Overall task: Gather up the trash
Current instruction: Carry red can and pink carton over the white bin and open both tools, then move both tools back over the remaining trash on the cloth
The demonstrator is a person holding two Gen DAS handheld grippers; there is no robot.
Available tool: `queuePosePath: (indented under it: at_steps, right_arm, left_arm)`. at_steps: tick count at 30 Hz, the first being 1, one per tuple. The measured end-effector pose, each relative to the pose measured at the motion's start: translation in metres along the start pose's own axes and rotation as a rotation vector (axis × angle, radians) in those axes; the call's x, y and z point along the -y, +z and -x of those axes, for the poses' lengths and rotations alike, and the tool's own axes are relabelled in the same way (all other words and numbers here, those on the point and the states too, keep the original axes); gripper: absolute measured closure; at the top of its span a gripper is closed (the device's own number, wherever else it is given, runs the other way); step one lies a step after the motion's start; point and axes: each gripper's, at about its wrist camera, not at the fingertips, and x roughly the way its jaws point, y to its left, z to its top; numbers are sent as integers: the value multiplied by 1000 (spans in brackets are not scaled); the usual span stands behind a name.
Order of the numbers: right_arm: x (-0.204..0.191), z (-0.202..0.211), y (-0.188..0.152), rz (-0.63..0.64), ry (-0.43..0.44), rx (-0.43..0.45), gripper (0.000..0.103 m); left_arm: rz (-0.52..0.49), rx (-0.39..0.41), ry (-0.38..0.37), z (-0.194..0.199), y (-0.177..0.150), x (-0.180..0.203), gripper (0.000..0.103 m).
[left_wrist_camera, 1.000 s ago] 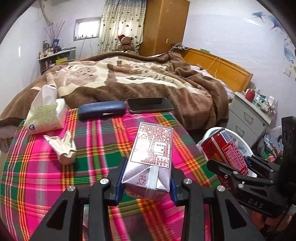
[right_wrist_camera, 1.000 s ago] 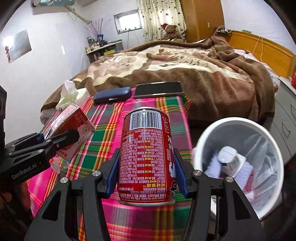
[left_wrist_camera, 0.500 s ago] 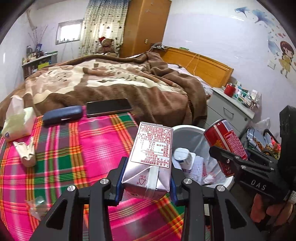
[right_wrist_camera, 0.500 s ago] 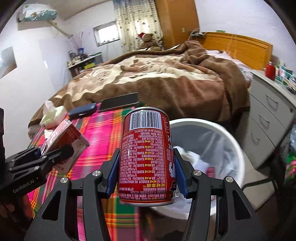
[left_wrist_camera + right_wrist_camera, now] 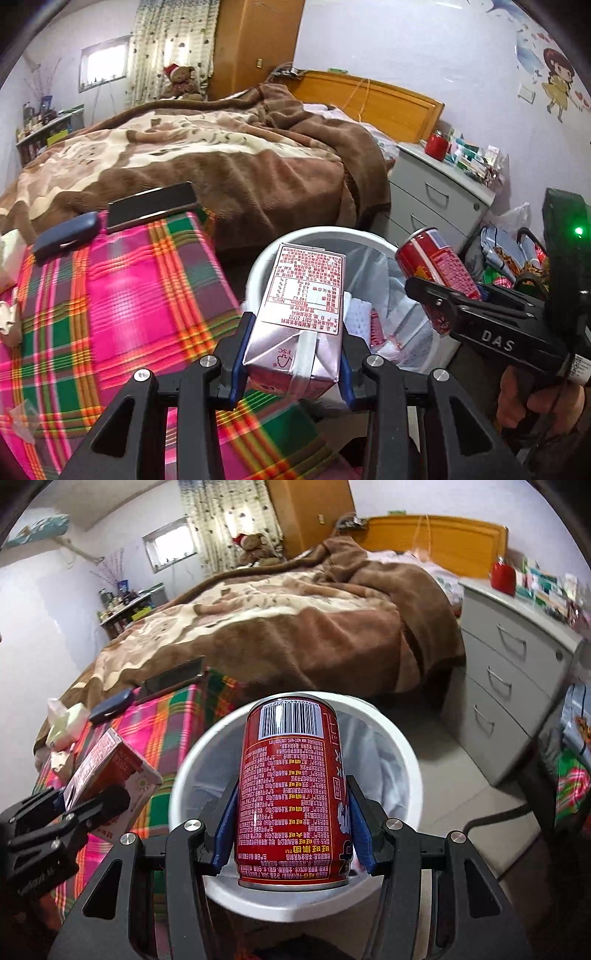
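Both grippers clamp trash, left gripper (image 5: 291, 363) a drink carton (image 5: 301, 314), right gripper (image 5: 291, 834) a red can (image 5: 293, 794), poised for dropping into the white bin (image 5: 406, 757) just ahead.

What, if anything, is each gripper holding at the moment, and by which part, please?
The left gripper clamps a drink carton across its lower sides; the right gripper clamps a red can across its lower body.
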Motion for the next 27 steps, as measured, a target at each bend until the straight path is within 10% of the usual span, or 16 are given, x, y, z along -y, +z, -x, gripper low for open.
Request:
queuePosePath:
  at_steps: [27]
  right_arm:
    - [14, 2, -2, -7, 12, -12, 39]
  left_arm:
    - [39, -12, 5, -14, -1, 1, 41]
